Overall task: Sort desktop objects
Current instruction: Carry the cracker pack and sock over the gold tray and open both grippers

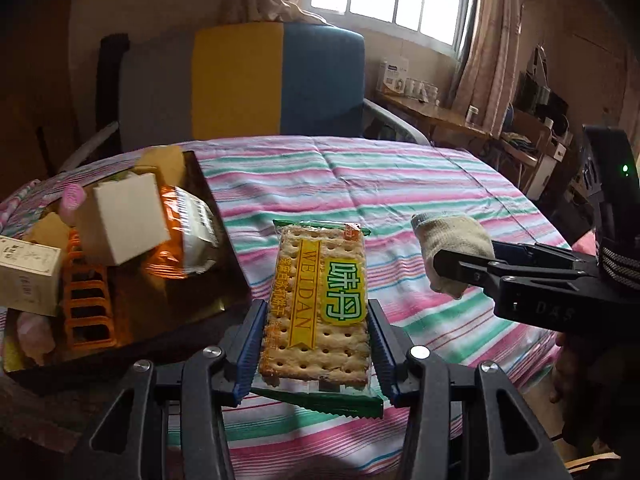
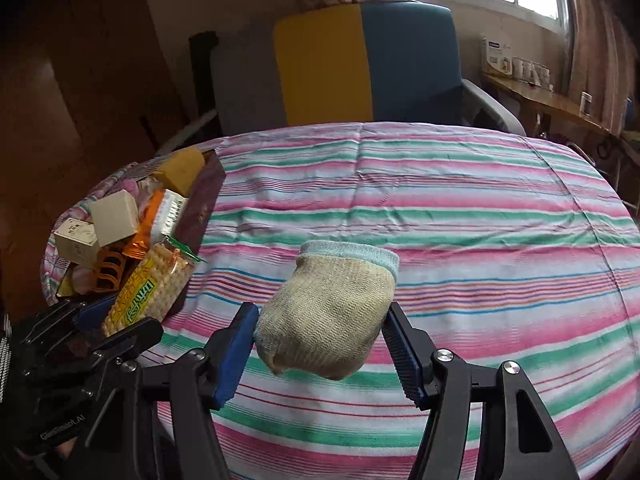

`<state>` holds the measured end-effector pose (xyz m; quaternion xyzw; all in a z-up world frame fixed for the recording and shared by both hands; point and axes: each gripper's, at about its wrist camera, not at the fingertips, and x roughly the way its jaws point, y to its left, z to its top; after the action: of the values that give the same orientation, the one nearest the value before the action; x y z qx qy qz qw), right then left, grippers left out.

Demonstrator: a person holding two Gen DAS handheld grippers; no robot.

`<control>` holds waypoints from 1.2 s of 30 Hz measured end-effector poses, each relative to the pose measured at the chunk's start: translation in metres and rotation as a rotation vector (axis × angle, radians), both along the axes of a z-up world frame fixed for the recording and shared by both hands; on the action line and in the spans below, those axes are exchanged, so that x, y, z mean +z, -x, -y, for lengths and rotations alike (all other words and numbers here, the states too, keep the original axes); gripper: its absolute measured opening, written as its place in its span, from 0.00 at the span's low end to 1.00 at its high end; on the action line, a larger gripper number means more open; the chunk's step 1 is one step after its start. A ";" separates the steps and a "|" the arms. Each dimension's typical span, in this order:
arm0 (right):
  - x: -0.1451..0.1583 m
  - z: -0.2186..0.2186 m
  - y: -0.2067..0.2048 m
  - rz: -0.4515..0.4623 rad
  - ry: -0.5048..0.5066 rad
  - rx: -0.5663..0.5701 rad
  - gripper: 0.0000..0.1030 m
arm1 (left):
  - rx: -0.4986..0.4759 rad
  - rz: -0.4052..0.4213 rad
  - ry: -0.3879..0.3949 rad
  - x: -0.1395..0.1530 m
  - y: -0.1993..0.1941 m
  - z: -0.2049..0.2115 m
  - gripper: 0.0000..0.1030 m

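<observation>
My left gripper (image 1: 316, 344) is shut on a cracker packet (image 1: 316, 300) with a yellow-green label, held above the striped table to the right of the dark box (image 1: 208, 196). The packet also shows in the right wrist view (image 2: 148, 292), held by the left gripper (image 2: 116, 320). My right gripper (image 2: 320, 344) is shut on a rolled beige sock (image 2: 328, 312) with a pale blue cuff, above the table. The sock (image 1: 452, 248) and right gripper (image 1: 464, 268) show at the right of the left wrist view.
The dark box at the table's left holds white cartons (image 1: 124, 220), an orange snack bag (image 1: 180, 236), an orange plastic rack (image 1: 86, 304) and a yellow sponge (image 2: 184, 168). A striped cloth (image 2: 440, 208) covers the table. A yellow-and-blue chair (image 1: 280, 76) stands behind.
</observation>
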<state>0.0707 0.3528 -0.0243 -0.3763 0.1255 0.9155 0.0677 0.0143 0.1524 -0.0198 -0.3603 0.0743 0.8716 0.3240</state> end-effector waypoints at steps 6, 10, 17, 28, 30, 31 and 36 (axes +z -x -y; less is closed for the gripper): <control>0.032 0.050 0.052 -0.054 0.014 0.148 0.62 | 0.166 -0.062 -0.031 0.034 0.033 0.057 0.48; 0.057 0.090 0.092 -0.104 0.014 0.246 0.62 | 0.261 -0.089 -0.035 0.046 0.068 0.088 0.48; 0.070 0.138 0.165 -0.118 0.020 0.338 0.62 | 0.366 -0.085 -0.006 0.042 0.134 0.119 0.48; 0.030 0.168 0.240 -0.003 0.039 0.373 0.65 | 0.415 -0.048 0.063 0.014 0.177 0.126 0.49; 0.027 0.166 0.240 0.001 0.045 0.365 0.65 | 0.422 -0.049 0.053 0.014 0.174 0.129 0.50; 0.027 0.165 0.239 -0.001 0.045 0.365 0.65 | 0.428 -0.053 0.048 0.015 0.173 0.130 0.51; 0.036 0.158 0.229 -0.034 0.043 0.355 0.66 | 0.464 -0.078 0.015 0.027 0.158 0.137 0.61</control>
<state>-0.1580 0.1944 0.0117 -0.3784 0.0775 0.9164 -0.1053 -0.1442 0.0152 0.0076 -0.3363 0.0084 0.9353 0.1093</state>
